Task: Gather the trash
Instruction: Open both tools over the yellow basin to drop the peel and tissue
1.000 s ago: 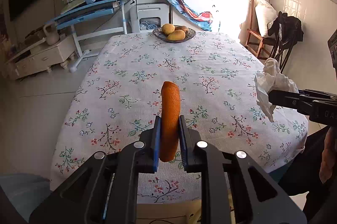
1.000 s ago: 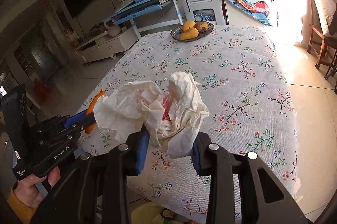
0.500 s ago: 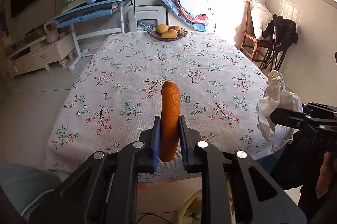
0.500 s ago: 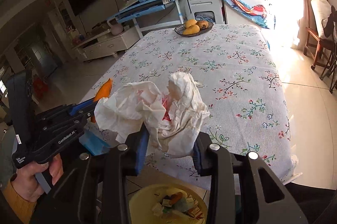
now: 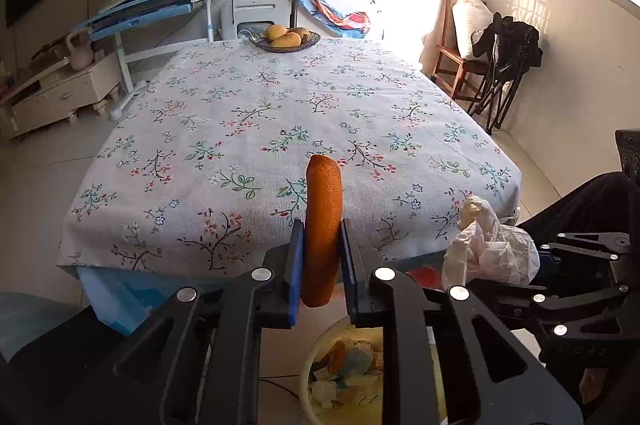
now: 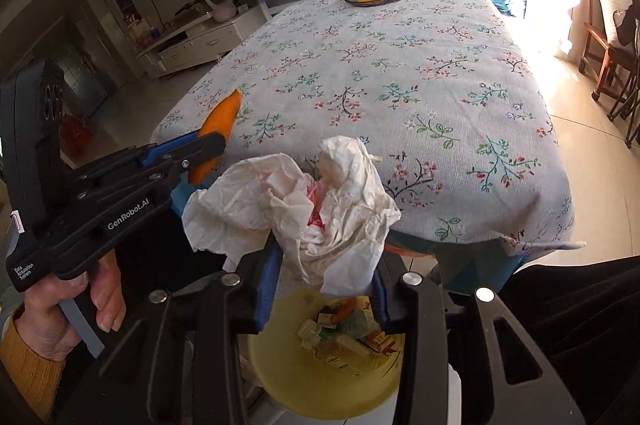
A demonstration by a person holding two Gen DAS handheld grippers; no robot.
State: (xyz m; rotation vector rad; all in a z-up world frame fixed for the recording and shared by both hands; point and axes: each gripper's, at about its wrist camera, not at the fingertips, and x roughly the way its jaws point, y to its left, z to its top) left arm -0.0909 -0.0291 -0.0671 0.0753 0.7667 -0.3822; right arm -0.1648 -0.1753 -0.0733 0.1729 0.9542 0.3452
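Left gripper (image 5: 322,265) clamped on one orange peel (image 5: 322,225), held upright off the table's (image 5: 256,113) near edge. Right gripper (image 6: 326,277) clamped on one crumpled tissue wad (image 6: 304,209), held above the yellow trash bin (image 6: 320,381), which holds mixed scraps. Far end: one fruit bowl (image 5: 285,40) with three or so fruits.
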